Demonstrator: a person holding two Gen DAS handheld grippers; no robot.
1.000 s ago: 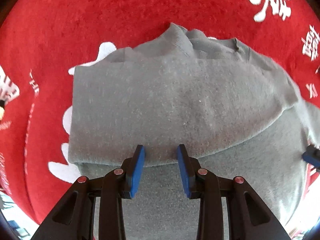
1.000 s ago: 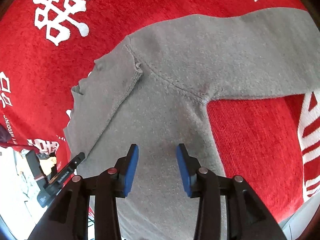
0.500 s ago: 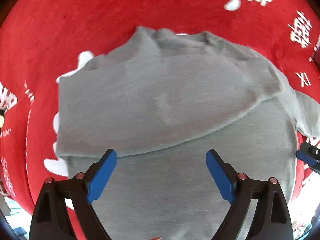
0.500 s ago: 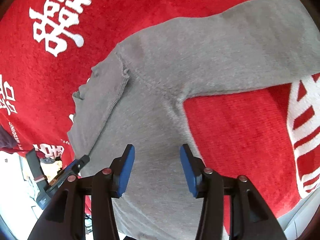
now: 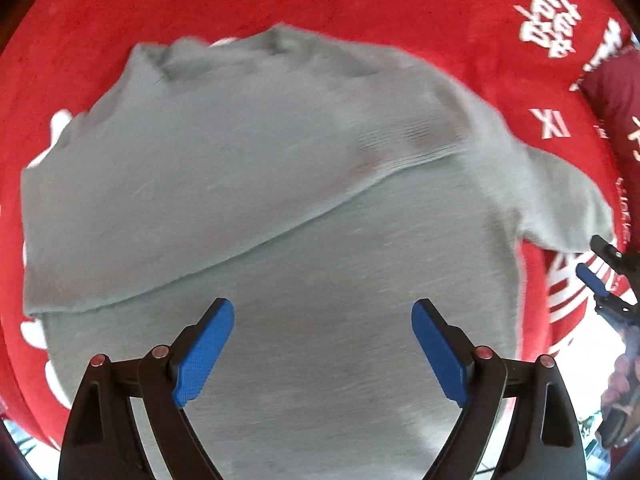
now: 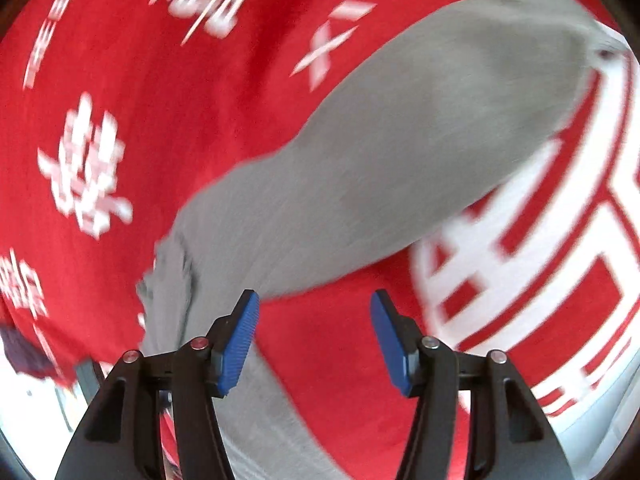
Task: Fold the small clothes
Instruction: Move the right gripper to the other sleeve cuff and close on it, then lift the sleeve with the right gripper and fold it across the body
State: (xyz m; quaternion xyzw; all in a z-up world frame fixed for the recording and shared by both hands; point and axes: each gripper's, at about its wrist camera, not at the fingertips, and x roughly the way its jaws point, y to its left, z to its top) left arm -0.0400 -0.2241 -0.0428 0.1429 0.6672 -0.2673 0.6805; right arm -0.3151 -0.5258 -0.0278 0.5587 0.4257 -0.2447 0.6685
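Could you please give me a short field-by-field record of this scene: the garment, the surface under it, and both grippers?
garment: grey sweater, one sleeve folded across the body
free sleeve: grey sleeve stretched out flat on the cloth
surface: red cloth with white characters
left gripper: left gripper open wide above the sweater body, nothing between the pads
right gripper: right gripper jaws opening, over red cloth just below the sleeve, holding nothing
image quality: right wrist view is motion-blurred

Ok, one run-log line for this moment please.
stage: one sleeve folded | left gripper: open, empty, over grey sweater | right gripper: opening, empty | other sleeve: flat on red cloth
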